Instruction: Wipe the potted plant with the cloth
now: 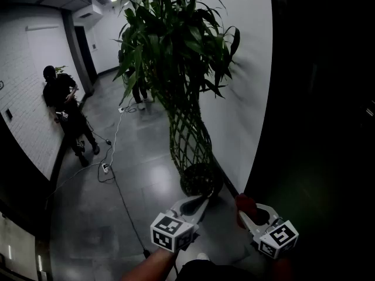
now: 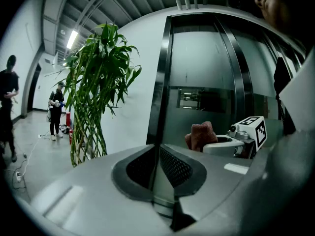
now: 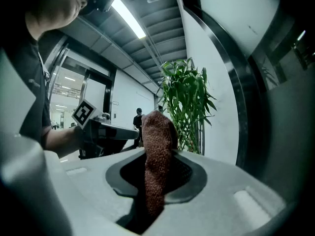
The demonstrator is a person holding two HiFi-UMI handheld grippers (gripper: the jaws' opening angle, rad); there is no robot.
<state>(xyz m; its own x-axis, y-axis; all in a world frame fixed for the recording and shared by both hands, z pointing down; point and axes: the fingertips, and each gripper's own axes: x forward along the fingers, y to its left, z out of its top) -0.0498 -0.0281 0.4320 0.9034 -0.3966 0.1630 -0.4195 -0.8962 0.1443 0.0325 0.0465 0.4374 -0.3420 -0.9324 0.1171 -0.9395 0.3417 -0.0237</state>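
A tall potted plant (image 1: 170,45) with long green leaves and a lattice-woven stem stands in a dark round pot (image 1: 200,180) against a curved white wall; it also shows in the left gripper view as the plant (image 2: 93,82) and in the right gripper view as the plant (image 3: 189,102). My right gripper (image 1: 245,206) is shut on a reddish-brown cloth (image 3: 157,156), which sticks up between its jaws, and the cloth (image 2: 201,134) is seen from the left side too. My left gripper (image 1: 196,205) is shut with nothing in it, just short of the pot.
A person in black (image 1: 64,107) stands by the left wall, another (image 2: 55,109) further back near the plant. Cables and a power strip (image 1: 105,168) trail over the glossy grey floor. A dark glass panel (image 1: 316,98) fills the right side.
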